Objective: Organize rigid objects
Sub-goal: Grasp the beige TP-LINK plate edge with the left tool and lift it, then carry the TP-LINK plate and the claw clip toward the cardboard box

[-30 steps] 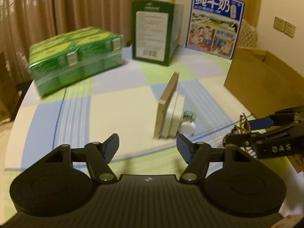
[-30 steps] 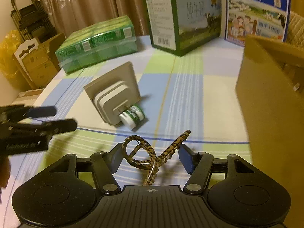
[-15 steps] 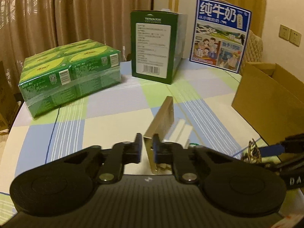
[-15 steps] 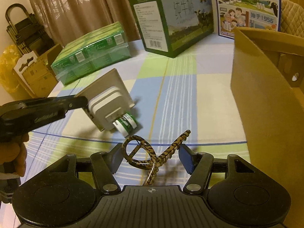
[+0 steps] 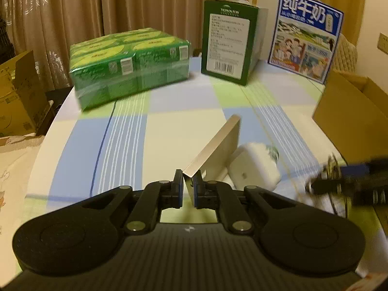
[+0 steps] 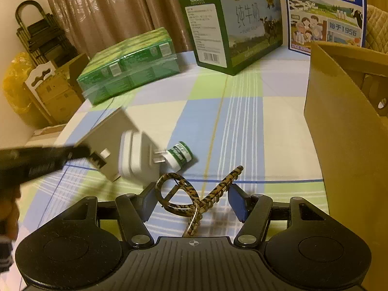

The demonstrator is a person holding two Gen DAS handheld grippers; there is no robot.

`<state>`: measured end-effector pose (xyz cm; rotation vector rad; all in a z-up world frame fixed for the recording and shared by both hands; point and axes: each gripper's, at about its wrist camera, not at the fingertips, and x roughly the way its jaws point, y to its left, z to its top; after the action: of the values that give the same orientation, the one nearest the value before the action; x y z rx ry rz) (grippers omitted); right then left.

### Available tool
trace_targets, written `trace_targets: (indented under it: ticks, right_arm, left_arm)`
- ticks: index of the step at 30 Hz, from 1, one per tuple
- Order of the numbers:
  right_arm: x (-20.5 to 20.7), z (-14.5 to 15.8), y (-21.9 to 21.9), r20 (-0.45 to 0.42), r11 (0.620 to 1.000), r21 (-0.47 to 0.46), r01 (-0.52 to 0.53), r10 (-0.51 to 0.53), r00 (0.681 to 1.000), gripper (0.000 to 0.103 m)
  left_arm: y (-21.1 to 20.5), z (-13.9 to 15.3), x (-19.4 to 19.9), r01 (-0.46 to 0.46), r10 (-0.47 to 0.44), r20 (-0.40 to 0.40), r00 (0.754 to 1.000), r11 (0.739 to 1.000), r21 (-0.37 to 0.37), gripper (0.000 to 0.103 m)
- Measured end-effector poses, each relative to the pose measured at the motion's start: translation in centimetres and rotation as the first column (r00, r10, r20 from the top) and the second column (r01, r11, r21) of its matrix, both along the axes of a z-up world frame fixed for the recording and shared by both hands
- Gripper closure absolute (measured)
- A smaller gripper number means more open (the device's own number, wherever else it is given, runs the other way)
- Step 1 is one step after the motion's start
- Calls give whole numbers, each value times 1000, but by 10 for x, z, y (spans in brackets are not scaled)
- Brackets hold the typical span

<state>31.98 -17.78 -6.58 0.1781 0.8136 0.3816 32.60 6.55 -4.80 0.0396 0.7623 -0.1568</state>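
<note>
Left gripper [image 5: 187, 189] jaws clamping tilted switch plate [image 5: 215, 150] (plug attached), right gripper [image 6: 191, 202] jaws holding hair clip [image 6: 194, 194].

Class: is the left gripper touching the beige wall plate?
Touching. The left wrist view shows the left gripper with both pads pressed on the beige wall plate's corner edge.

On blue carton [image 6: 325, 14] at the back of the table: large white characters "纯牛奶" up top, a smaller line "从小喝的奶" beneath, and "1956" in a white band lower down. On green carton [image 6: 230, 26]: brand line "TERUN" at the top of the narrow end, "纯牛奶" written large on the long side, plus a white label of fine print and a barcode, too small to make out. On green shrink-wrapped pack [image 5: 131, 65] and small green-labelled bottle [image 6: 180, 155]: printing present, illegible.
</note>
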Motion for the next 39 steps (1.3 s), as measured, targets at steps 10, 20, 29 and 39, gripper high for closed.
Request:
trace_targets:
  ticks: [10, 20, 29, 39]
  right_arm:
    - [-52, 16, -14, 21, 1000, 26, 9, -9, 1000, 43]
    - [-87, 13, -31, 4, 1000, 10, 23, -23, 1000, 43]
    - [-80, 6, -36, -14, 1000, 17, 16, -16, 1000, 43]
    - [-72, 12, -39, 10, 999, 34, 8, -8, 1000, 43]
  left_arm:
    - [-12, -9, -104, 137, -135, -35, 990, 988, 65, 99]
    - [-23, -11, -147, 181, -182, -32, 983, 983, -38, 61]
    - [-42, -25, -110, 46, -50, -40, 998, 994, -99, 15]
    - [-74, -44, -85, 41, -41, -29, 999, 999, -6, 15]
